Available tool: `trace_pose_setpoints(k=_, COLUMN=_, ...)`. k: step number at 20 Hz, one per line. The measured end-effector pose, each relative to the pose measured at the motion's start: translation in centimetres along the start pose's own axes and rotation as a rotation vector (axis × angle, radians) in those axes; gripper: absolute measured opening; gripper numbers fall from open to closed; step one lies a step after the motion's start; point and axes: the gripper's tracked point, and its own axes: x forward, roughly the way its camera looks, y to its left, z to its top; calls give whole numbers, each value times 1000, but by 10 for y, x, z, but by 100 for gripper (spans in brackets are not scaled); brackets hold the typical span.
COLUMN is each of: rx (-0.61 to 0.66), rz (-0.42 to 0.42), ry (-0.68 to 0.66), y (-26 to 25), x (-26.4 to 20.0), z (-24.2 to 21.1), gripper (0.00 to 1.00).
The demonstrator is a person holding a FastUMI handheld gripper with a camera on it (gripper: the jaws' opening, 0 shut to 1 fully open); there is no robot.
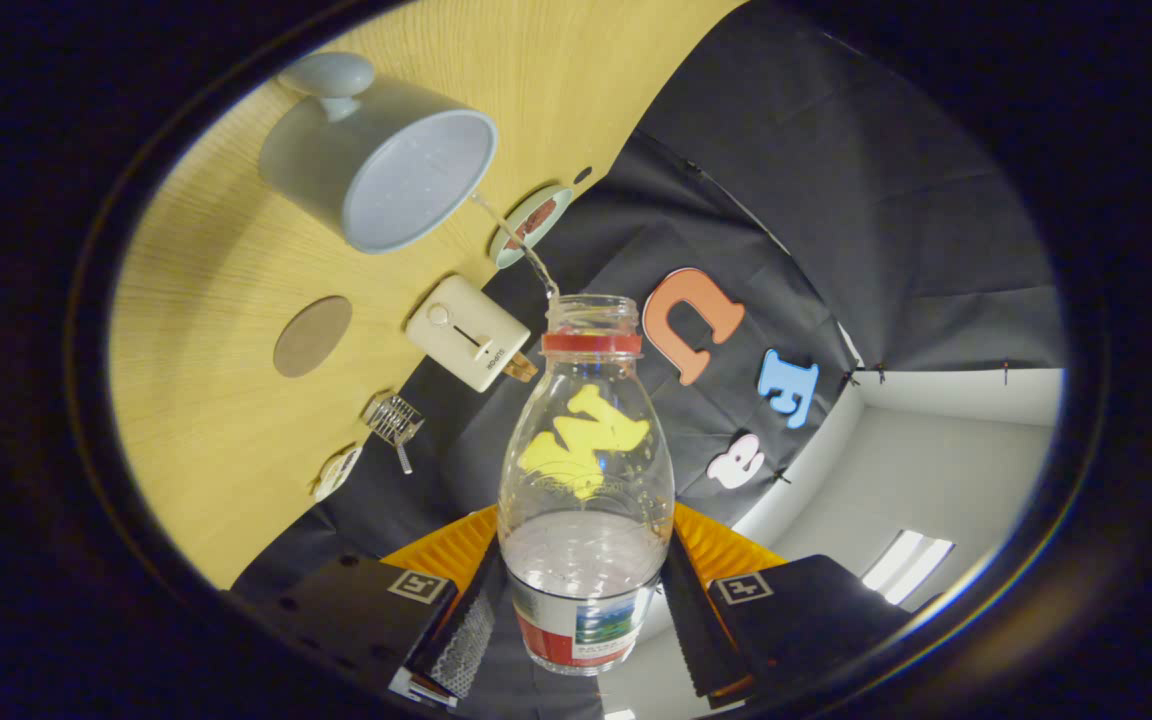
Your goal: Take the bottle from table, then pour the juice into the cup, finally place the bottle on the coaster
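A clear plastic bottle (586,480) with a red neck ring and no cap is held between my fingers, and my gripper (581,610) is shut on its labelled lower part. The bottle is tipped, so the table looks turned on its side. Some pale liquid lies in the bottle's lower half. A thin stream of juice (516,245) runs from the bottle's mouth to the rim of a pale grey cup (381,165) with a handle, which stands on the wooden table (206,300) beyond the fingers. A round brown coaster (312,336) lies on the table beside the cup.
A small round dish (533,225) sits near the table's edge, just past the cup. A white toaster-like box (466,332), a small metal rack (394,420) and a small white object (338,472) line the same edge. The booth's black wall lies behind.
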Motion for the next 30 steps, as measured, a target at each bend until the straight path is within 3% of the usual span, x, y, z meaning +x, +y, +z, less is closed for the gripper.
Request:
trace_pose_setpoints(k=17, rx=-39, rz=-15, ry=-11, y=-1, x=-11, z=10, gripper=82)
trace_pose_setpoints(k=22, rx=90, rz=20, ry=12, y=10, x=-13, z=5, gripper=82)
trace_pose_setpoints(k=25, rx=258, rz=68, ry=20, y=15, x=-15, z=1, gripper=82)
trace_pose_setpoints(k=30, rx=535, rz=78, ry=45, y=11, x=-17, z=-6, gripper=82)
